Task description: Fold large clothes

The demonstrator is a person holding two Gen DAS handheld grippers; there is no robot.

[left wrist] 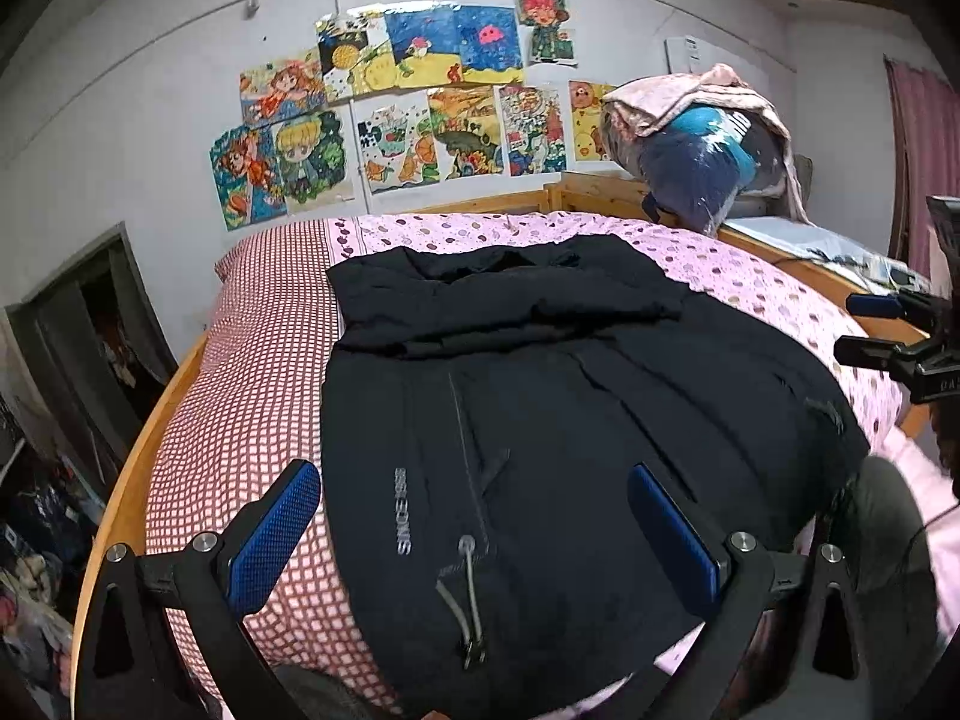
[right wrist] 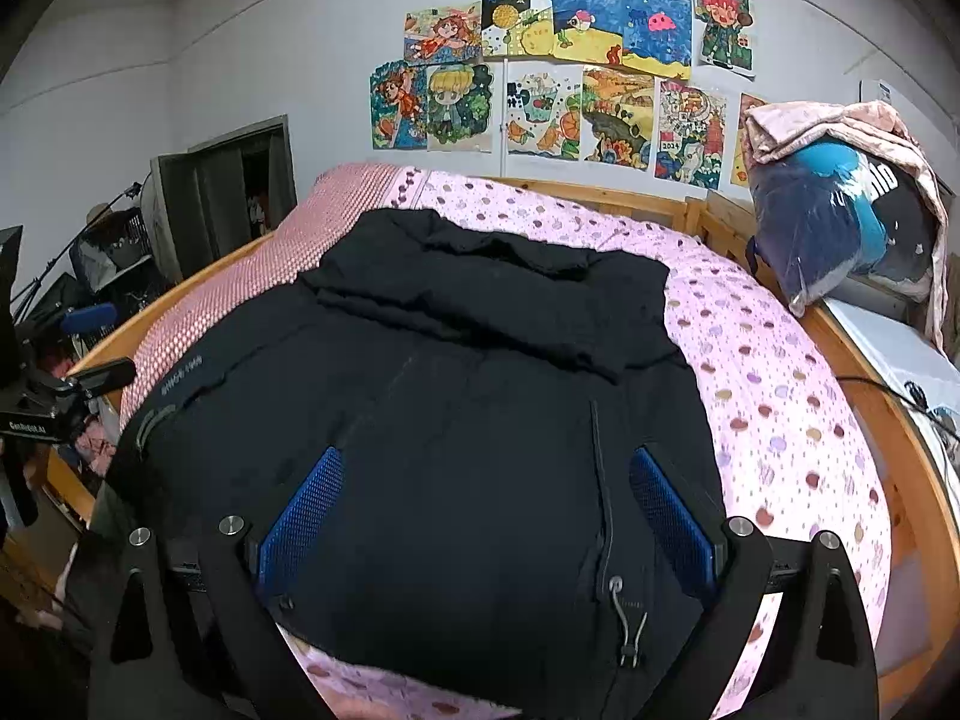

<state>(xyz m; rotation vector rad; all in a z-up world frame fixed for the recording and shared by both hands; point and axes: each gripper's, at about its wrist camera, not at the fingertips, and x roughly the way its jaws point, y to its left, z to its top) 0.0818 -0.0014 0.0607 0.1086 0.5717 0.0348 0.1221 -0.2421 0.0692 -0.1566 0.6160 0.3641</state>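
Note:
A large black padded jacket (left wrist: 540, 396) lies spread on the bed, its hood folded down at the far end and its hem near me; it also shows in the right wrist view (right wrist: 480, 408). My left gripper (left wrist: 474, 480) is open above the jacket's near left part, its left finger over the checked sheet. It also shows at the left edge of the right wrist view (right wrist: 90, 345). My right gripper (right wrist: 486, 468) is open above the jacket's near hem, empty. It also shows at the right edge of the left wrist view (left wrist: 864, 327).
The bed has a wooden frame (left wrist: 129, 480), a red checked sheet (left wrist: 252, 396) and a pink dotted cover (right wrist: 780, 408). A bagged bundle of bedding (right wrist: 840, 222) sits at the far right corner. Drawings (right wrist: 570, 78) hang on the wall. Clutter (left wrist: 36, 540) stands left of the bed.

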